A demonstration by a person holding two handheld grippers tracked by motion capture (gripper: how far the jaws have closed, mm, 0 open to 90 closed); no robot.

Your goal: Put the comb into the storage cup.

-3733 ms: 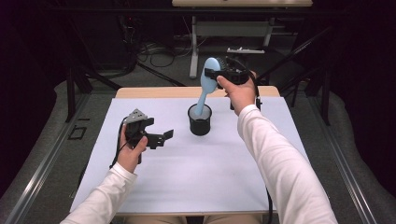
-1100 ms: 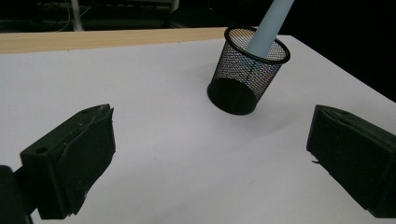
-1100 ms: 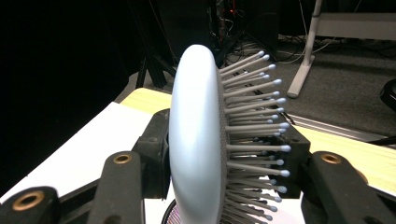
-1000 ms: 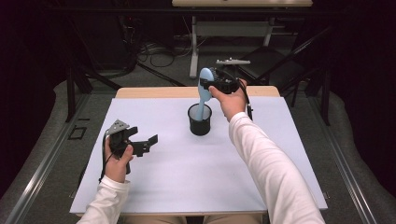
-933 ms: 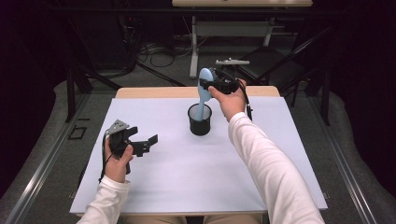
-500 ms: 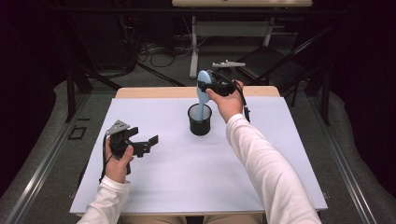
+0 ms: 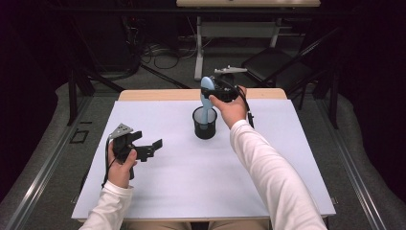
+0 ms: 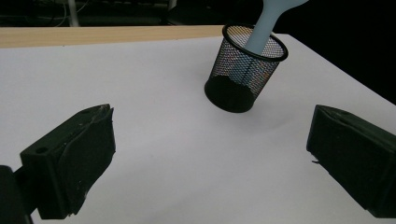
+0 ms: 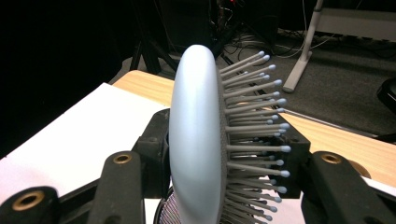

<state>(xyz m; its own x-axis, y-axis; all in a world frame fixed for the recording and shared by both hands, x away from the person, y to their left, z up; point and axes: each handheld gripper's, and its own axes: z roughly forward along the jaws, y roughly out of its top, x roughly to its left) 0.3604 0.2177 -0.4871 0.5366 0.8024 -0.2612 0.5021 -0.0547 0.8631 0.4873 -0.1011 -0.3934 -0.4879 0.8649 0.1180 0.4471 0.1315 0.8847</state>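
A white-covered desk [image 7: 201, 191] lies mostly bare, with wide open surface between its near edge and a black mesh cup [image 7: 205, 123] standing toward the far edge. The right tongs [image 7: 216, 91] clamp the head of a pale blue hairbrush [image 7: 206, 96], its handle standing in the cup. The left tongs [image 7: 152, 146], jaws wide apart and empty, hover near the left edge.

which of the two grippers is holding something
The right gripper: its jaws are shut on the head of the blue hairbrush, whose handle stands in the mesh cup. The left gripper is open, holding nothing.
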